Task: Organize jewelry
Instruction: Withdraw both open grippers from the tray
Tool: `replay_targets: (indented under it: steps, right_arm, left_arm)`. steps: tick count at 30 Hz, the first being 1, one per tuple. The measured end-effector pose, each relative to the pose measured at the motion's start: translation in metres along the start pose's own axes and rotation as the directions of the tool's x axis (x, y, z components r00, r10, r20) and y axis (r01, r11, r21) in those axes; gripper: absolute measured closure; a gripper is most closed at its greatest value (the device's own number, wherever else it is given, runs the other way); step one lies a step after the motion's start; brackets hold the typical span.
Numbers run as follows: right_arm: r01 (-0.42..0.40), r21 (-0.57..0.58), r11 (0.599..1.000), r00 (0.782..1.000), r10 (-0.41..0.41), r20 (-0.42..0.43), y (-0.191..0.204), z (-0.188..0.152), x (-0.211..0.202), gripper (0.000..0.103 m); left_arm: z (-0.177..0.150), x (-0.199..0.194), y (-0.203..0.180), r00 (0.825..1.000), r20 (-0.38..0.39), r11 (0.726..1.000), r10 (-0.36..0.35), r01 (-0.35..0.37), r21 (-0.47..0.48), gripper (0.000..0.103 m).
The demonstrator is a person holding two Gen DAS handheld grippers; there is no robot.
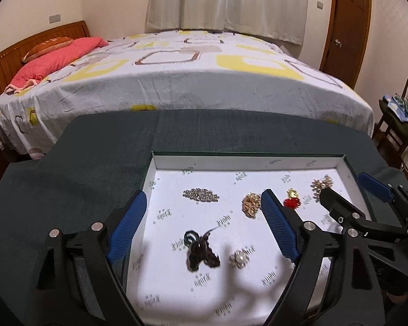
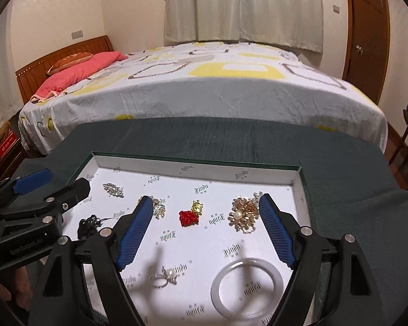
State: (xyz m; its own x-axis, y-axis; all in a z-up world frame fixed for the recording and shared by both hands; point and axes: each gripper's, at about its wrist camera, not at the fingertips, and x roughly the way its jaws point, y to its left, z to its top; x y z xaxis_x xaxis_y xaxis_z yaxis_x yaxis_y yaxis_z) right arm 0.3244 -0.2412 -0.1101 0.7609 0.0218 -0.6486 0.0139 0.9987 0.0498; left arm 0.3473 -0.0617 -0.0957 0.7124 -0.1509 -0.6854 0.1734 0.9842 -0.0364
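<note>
A white-lined tray (image 1: 247, 163) (image 2: 198, 163) holds loose jewelry. In the left wrist view I see a silver brooch (image 1: 201, 195), a gold piece (image 1: 250, 204), a red-and-gold charm (image 1: 292, 198), a dark piece (image 1: 201, 252) and a pearl ring (image 1: 240, 259). In the right wrist view I see the red charm (image 2: 191, 214), a gold pearl brooch (image 2: 243, 214), a pearl ring (image 2: 166, 275) and a white bangle (image 2: 247, 288). My left gripper (image 1: 204, 206) is open above the tray, empty. My right gripper (image 2: 205, 206) is open above the tray, empty.
The tray sits on a dark green cloth-covered table (image 1: 95, 157). Behind it is a bed (image 1: 176, 76) with a pink pillow (image 1: 54, 59). A wooden door (image 1: 348, 27) and a chair (image 1: 402, 116) stand at the right.
</note>
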Motion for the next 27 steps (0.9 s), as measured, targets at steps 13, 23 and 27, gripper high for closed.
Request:
replay_targets:
  steps: [13, 23, 27]
  right_arm:
    - [0.010, 0.008, 1.000, 0.997, -0.011, 0.074, -0.005, -0.042, -0.076, 0.023]
    - [0.016, 0.011, 1.000, 0.999, -0.016, 0.044, -0.016, -0.095, -0.110, 0.023]
    - [0.021, 0.028, 0.999, 1.000, -0.021, 0.011, -0.027, -0.116, -0.110, 0.023]
  left_arm:
    - [-0.045, -0.077, -0.010, 0.997, 0.073, 1.000, -0.003, 0.004, -0.020, 0.015]
    - [-0.096, -0.096, -0.017, 0.999, 0.028, 0.998, -0.018, 0.020, -0.064, 0.015]
    - [-0.114, -0.087, -0.022, 0.999, -0.022, 0.997, -0.026, 0.024, -0.072, 0.015]
